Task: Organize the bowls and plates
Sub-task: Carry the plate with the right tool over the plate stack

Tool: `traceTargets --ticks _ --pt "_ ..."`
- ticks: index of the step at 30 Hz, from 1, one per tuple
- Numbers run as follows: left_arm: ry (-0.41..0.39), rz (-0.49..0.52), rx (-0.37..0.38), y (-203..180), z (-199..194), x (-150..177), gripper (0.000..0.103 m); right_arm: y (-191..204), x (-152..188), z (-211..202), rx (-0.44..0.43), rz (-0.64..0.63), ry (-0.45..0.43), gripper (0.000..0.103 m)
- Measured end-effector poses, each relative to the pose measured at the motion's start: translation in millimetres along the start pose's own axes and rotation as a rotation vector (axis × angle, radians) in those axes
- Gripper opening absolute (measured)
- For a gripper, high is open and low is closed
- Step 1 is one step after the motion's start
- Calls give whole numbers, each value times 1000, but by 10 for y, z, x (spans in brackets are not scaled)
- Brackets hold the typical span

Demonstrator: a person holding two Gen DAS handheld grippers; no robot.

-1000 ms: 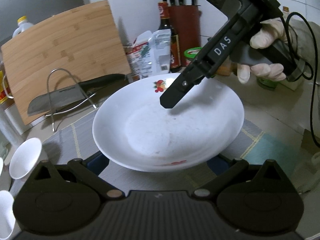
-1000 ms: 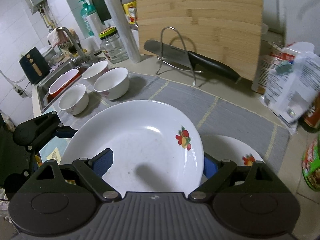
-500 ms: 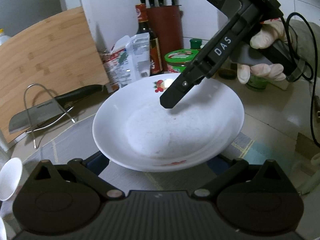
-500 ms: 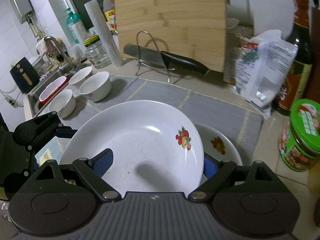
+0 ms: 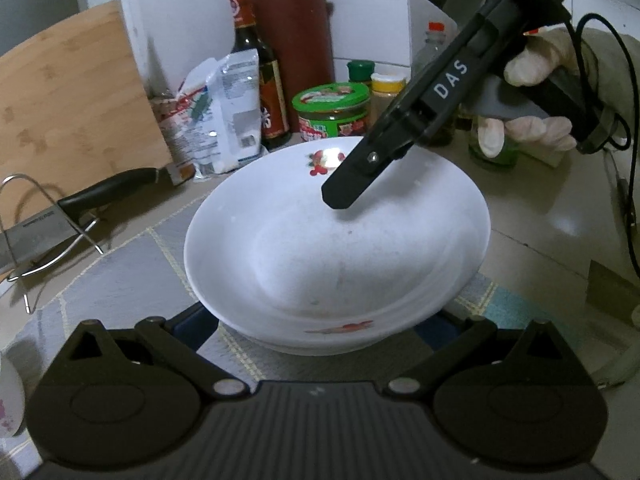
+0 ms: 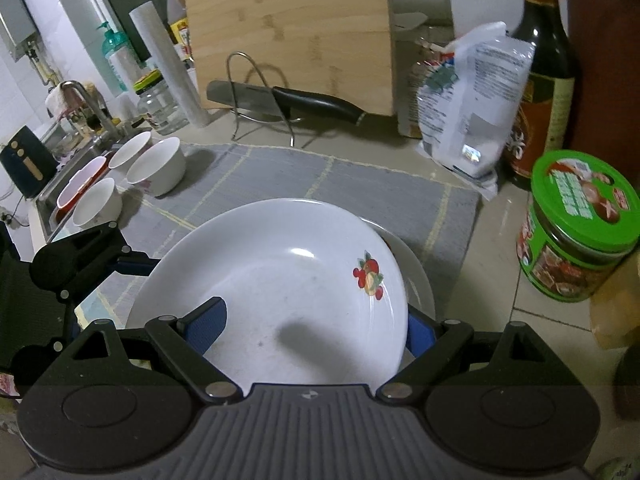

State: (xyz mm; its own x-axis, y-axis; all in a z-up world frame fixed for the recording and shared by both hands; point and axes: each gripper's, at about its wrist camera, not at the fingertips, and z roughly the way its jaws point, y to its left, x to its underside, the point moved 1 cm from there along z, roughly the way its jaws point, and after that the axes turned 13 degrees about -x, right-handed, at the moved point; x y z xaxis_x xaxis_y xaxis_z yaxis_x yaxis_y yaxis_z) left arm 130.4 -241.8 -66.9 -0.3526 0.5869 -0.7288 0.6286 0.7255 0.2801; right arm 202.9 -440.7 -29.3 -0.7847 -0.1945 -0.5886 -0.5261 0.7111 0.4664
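Left wrist view: the left hand-held gripper [image 5: 320,324] tilts down, jaws wide around the plate's [image 5: 340,248] near rim. A gloved hand [image 5: 536,92] angles the right hand-held gripper down over the far rim.

Right wrist view: the right hand-held gripper [image 6: 316,328], jaws wide, holds the plate [image 6: 280,280] just above a second plate [image 6: 420,284] on the bench mat [image 6: 360,184].

Worktop laid out around the grey woven mat [image 6: 360,184]

The white fruit-printed deep plate [image 6: 280,280] sits over the mat's near right corner, above a second plate [image 6: 420,280]. Three white bowls [image 6: 156,164] stand at the mat's left end. Behind the mat stands the wire knife rack [image 6: 260,100]; the green-lidded jar [image 6: 576,224] stands right of the mat.
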Motion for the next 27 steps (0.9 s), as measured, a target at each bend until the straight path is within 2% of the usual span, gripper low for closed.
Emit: traceTargets --ticks 8,27 --pt "30 9 26 -11 146 10 102 -75 23 37 5 21 13 94" --pt "83 -1 47 11 190 10 102 -135 -2 196 1 35 36 94"
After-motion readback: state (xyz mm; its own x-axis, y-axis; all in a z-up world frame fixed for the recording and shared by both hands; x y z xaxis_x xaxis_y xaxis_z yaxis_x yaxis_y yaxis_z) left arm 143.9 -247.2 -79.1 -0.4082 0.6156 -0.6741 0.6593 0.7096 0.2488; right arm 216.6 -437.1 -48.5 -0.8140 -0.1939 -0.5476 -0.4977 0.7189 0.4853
